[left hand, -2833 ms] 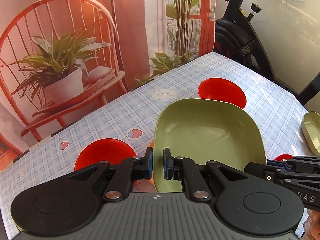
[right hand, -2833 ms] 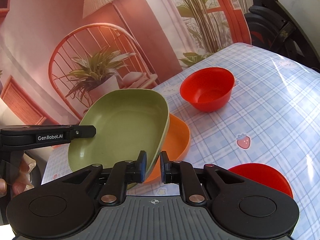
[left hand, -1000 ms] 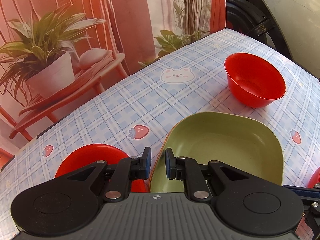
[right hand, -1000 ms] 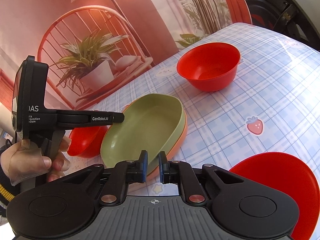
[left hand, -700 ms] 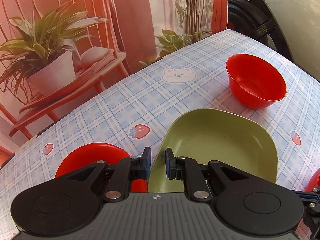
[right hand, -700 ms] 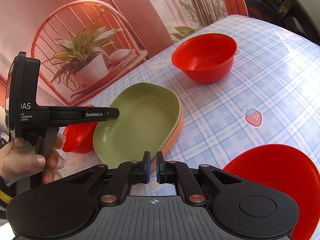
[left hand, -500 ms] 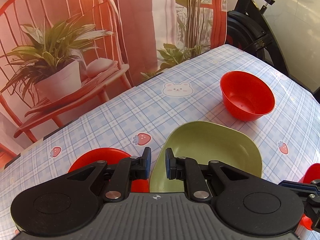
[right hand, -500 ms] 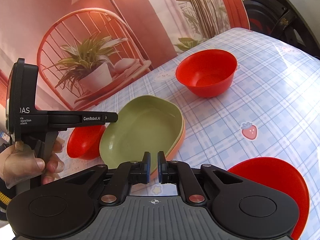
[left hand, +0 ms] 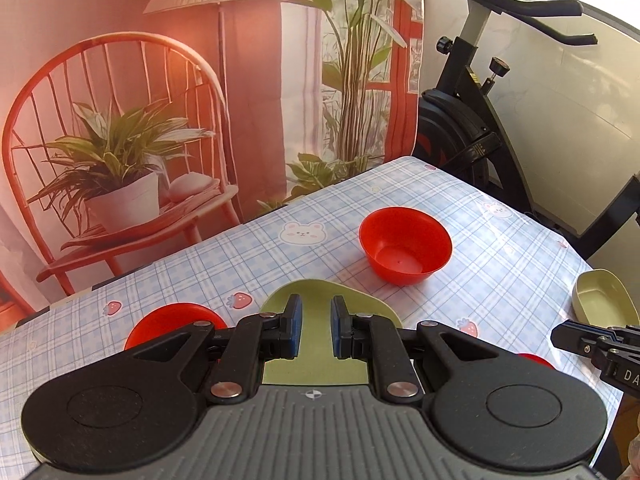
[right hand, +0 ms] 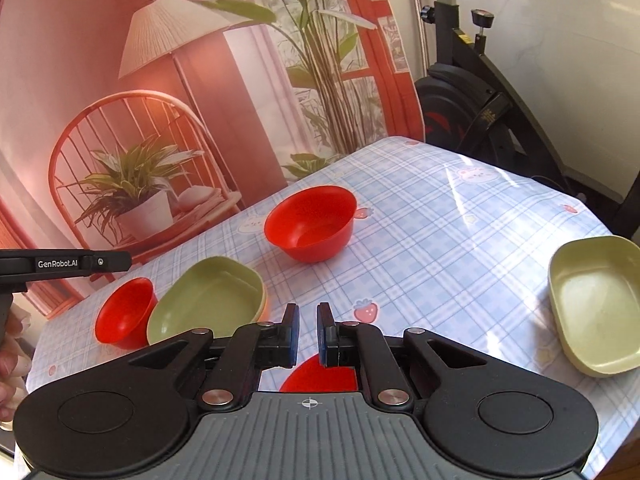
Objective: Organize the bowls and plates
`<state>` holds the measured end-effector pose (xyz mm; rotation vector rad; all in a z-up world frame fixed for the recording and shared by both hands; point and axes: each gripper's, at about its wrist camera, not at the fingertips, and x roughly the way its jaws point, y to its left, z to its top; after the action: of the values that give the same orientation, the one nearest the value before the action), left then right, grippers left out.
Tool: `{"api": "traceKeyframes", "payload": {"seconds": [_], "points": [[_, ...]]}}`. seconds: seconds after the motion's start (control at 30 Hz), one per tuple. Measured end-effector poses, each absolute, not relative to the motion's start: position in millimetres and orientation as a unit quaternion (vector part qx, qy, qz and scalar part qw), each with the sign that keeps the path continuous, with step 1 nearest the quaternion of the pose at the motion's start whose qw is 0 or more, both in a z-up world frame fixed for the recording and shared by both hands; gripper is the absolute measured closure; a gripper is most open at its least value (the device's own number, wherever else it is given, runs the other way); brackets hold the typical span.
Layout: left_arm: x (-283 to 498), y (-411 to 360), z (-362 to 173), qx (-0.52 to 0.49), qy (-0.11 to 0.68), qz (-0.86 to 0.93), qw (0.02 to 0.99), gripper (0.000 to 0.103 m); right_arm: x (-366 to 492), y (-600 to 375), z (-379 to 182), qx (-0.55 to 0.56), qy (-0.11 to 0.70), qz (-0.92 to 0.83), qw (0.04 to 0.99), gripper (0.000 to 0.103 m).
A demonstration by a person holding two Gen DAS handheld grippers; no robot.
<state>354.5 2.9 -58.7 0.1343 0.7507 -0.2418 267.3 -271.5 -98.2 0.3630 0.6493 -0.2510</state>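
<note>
The green plate (right hand: 208, 300) sits nested on an orange one on the checked tablecloth (right hand: 440, 240), touching a small red bowl (right hand: 124, 312), while the left gripper (left hand: 313, 330) and right gripper (right hand: 307, 334) hover above, jaws apart and empty.

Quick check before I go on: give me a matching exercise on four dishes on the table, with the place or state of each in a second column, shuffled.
Things:
1. green plate
2. pale green dish
3. far red bowl
4. left red bowl

Places or states:
A. alone near the table's right edge
B. stacked on an orange plate
C. beside the stack, on its left
D. on its own, towards the backdrop

Pairs: 1-B, 2-A, 3-D, 4-C
</note>
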Motion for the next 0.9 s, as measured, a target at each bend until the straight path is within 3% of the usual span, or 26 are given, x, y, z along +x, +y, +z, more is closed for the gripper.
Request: {"api": "traceKeyframes", "payload": {"seconds": [0.43,0.9], "points": [[323.2,-110.7,-80.3,0.069,0.348,-0.180,0.917,0.085,195.0,-338.1,-99.1,0.046,0.241,-0.234,0.941,0.083],[336.7,-222.8,-129.8,0.050,0.393,-0.248,0.884,0.083,157.1,-432.2,-131.3,0.066,0.256,-0.311,0.913,0.080]]}}
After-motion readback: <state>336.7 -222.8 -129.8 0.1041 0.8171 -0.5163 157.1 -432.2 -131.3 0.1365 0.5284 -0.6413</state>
